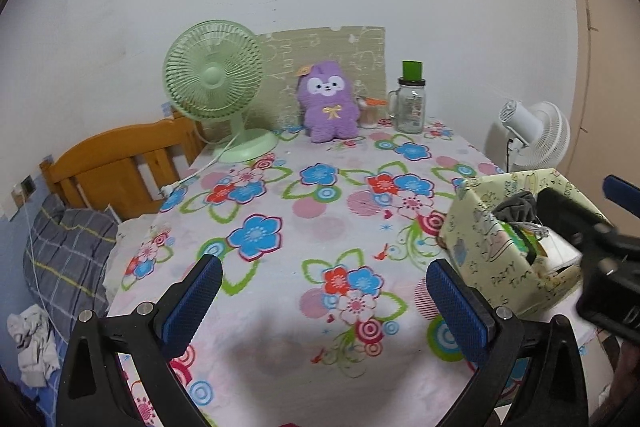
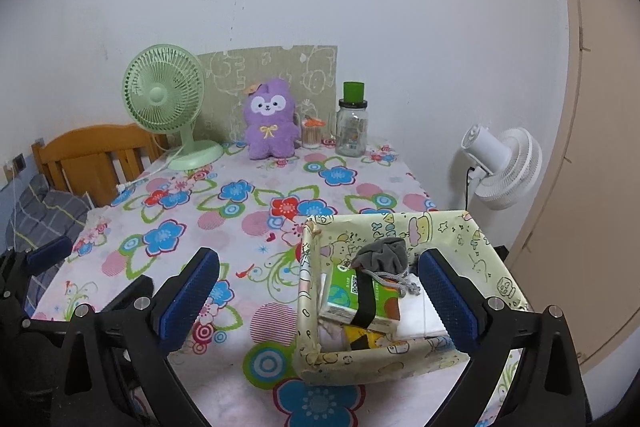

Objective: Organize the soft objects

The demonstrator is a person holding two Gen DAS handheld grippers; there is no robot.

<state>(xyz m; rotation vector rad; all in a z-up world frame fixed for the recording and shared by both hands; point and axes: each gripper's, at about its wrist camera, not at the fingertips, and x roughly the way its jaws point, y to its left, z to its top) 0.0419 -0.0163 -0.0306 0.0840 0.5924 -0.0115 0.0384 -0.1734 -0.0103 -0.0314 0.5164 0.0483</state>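
Note:
A pale yellow cartoon-print box (image 2: pixel 476 239) stands at the table's front right; it also shows in the left wrist view (image 1: pixel 488 247). In it lie a green tissue pack (image 2: pixel 344 295) with a black band, a grey drawstring pouch (image 2: pixel 384 253) and white cloth (image 2: pixel 420 319). A purple plush toy (image 2: pixel 270 127) sits upright at the back, also in the left wrist view (image 1: pixel 329 103). My right gripper (image 2: pixel 318 297) is open and empty, over the box's near left corner. My left gripper (image 1: pixel 324 301) is open and empty above the flowered tablecloth (image 1: pixel 280 195), left of the box.
A green desk fan (image 1: pixel 214 87), a glass jar with a green lid (image 1: pixel 411 103) and a small cup (image 1: pixel 369 113) stand along the back. A white fan (image 2: pixel 500 163) is at the right, a wooden bed frame (image 1: pixel 116 163) and bedding at the left.

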